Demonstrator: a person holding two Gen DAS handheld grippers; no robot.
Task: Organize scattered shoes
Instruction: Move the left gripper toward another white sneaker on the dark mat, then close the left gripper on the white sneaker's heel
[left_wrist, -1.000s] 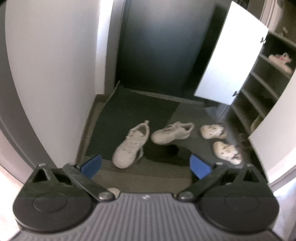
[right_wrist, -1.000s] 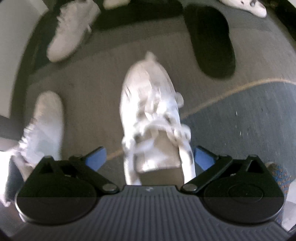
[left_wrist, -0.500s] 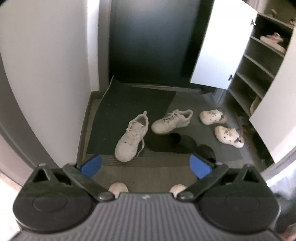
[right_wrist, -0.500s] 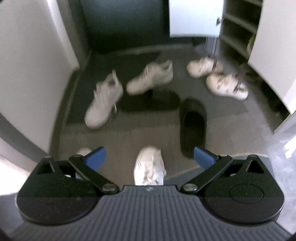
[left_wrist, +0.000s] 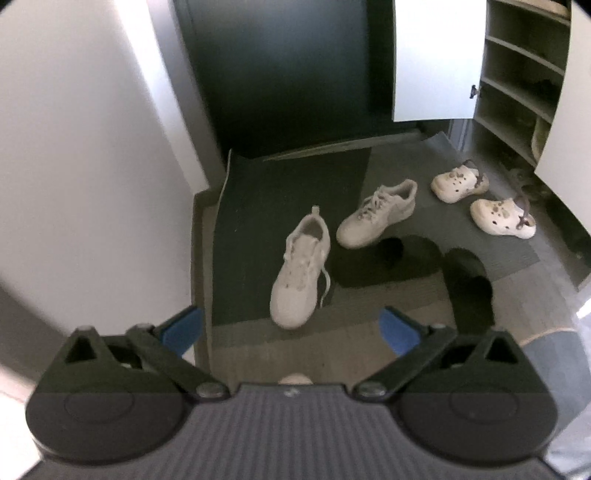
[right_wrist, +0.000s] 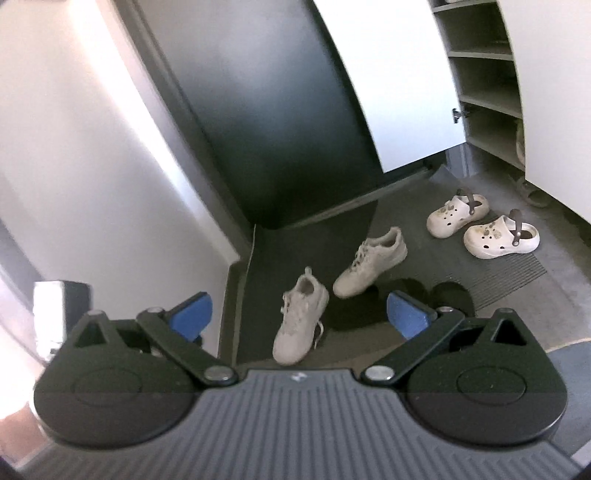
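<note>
Two white sneakers lie on the dark entry mat: a near one (left_wrist: 301, 269) (right_wrist: 300, 317) and a far one (left_wrist: 376, 214) (right_wrist: 369, 263). Two white clogs (left_wrist: 460, 182) (left_wrist: 504, 218) (right_wrist: 458, 216) (right_wrist: 500, 236) sit to the right, near the shoe cabinet. Two black slippers (left_wrist: 391, 258) (left_wrist: 471, 288) lie between them; both show in the right wrist view (right_wrist: 452, 293). A white toe tip (left_wrist: 294, 379) peeks just over the left gripper's body. My left gripper (left_wrist: 290, 328) and right gripper (right_wrist: 299, 314) are both open, empty and held well above the floor.
An open shoe cabinet with shelves (left_wrist: 517, 74) (right_wrist: 484, 55) stands at the right, its white door (left_wrist: 436, 55) (right_wrist: 391, 74) swung out. A dark entrance door (left_wrist: 280, 66) is behind the mat. A white wall (left_wrist: 92, 147) runs along the left.
Both grippers rose and tilted up. The right view went from a close white sneaker below it to the whole entryway. The left view swung slightly, showing more of the cabinet.
</note>
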